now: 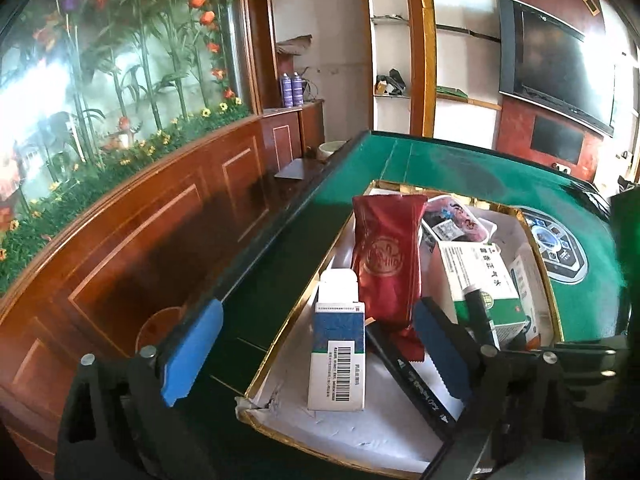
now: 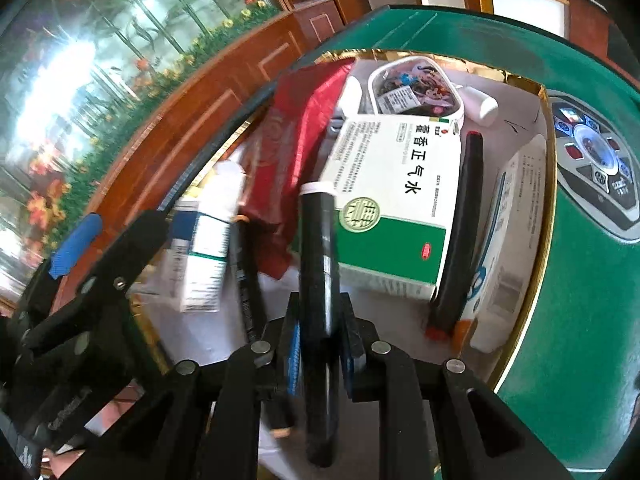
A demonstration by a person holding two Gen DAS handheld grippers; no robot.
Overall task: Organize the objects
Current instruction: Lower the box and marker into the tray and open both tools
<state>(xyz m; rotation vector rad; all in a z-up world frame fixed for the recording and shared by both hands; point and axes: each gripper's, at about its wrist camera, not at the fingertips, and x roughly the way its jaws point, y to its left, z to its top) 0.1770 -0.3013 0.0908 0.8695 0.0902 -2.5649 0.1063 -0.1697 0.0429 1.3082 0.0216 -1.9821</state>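
Note:
A gold-rimmed white box (image 1: 280, 344) on the green table holds a red pouch (image 1: 386, 264), a blue and white carton (image 1: 338, 360), a green and white medicine box (image 2: 392, 200), a sealed tray (image 2: 416, 88) and a black pen with red ends (image 2: 460, 232). My right gripper (image 2: 318, 344) is shut on a black marker (image 2: 318, 280) with a white cap, held over the box. My left gripper (image 1: 316, 352) is open wide over the box's near left corner, around nothing. It also shows at the left of the right wrist view (image 2: 76, 244).
The green table (image 1: 460, 168) has a control panel (image 2: 592, 160) at its centre, right of the box. A wooden cabinet wall (image 1: 140, 220) with a flower display runs along the left. A small white bottle (image 2: 482, 106) lies in the box's far corner.

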